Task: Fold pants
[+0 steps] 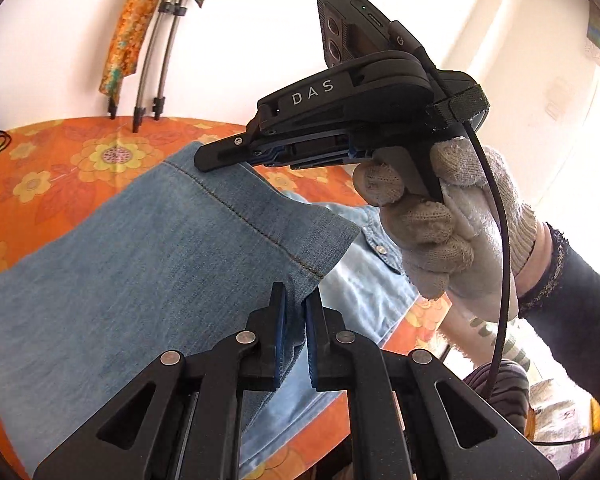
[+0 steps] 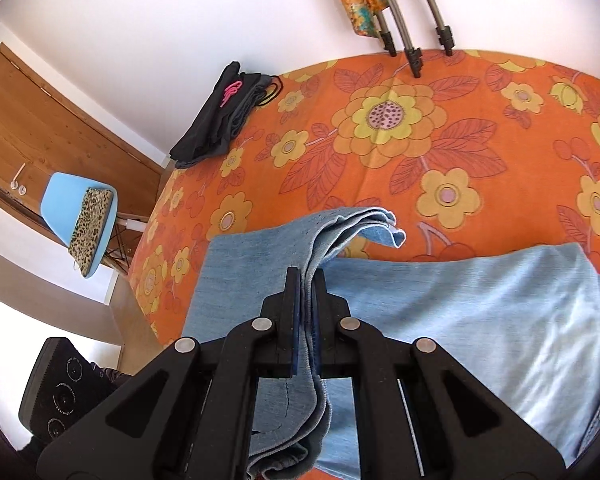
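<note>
Light blue denim pants (image 1: 148, 248) lie on an orange flowered cloth. My left gripper (image 1: 296, 300) is shut on the near corner of a leg hem and holds it up off the cloth. In the same view my right gripper (image 1: 208, 162), held by a gloved hand (image 1: 452, 236), pinches the far corner of that hem. In the right wrist view my right gripper (image 2: 306, 276) is shut on bunched denim layers (image 2: 352, 224), and the rest of the pants (image 2: 480, 312) spreads flat to the right.
The orange flowered tablecloth (image 2: 400, 120) covers the table. A folded black garment (image 2: 220, 116) lies at its far left corner. Metal stand legs (image 2: 414, 60) rest at the far edge. A blue chair (image 2: 76, 216) stands beside the table's left edge.
</note>
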The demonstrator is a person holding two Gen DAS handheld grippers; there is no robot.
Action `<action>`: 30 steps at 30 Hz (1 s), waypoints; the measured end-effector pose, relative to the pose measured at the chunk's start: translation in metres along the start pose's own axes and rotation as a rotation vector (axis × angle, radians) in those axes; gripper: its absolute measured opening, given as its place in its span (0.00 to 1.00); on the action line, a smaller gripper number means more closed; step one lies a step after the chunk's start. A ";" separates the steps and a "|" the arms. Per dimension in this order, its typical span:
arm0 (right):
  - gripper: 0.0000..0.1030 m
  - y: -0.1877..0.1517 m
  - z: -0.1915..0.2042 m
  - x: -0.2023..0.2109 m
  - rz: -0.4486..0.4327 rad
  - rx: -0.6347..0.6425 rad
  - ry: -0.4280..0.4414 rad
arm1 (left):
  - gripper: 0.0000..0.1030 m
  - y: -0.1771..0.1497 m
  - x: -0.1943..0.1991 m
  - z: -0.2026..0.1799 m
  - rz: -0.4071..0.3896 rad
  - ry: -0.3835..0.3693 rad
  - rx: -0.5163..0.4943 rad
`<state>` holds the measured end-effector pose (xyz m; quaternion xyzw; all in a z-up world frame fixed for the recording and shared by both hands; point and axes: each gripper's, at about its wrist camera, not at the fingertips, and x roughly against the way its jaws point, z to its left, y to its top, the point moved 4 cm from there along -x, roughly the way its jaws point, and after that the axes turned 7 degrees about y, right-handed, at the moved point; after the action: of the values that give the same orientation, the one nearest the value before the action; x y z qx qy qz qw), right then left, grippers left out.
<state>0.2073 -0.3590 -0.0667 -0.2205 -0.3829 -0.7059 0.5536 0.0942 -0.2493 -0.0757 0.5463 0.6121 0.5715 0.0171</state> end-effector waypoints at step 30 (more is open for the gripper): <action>0.47 -0.129 -0.261 0.178 -0.160 -0.336 -0.179 | 0.07 -0.030 -0.206 -0.155 0.310 -0.326 -0.165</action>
<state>0.0620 -0.6608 -0.1330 -0.3406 -0.3238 -0.7790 0.4151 0.0576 -0.4889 -0.1677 0.7154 0.4613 0.5197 0.0724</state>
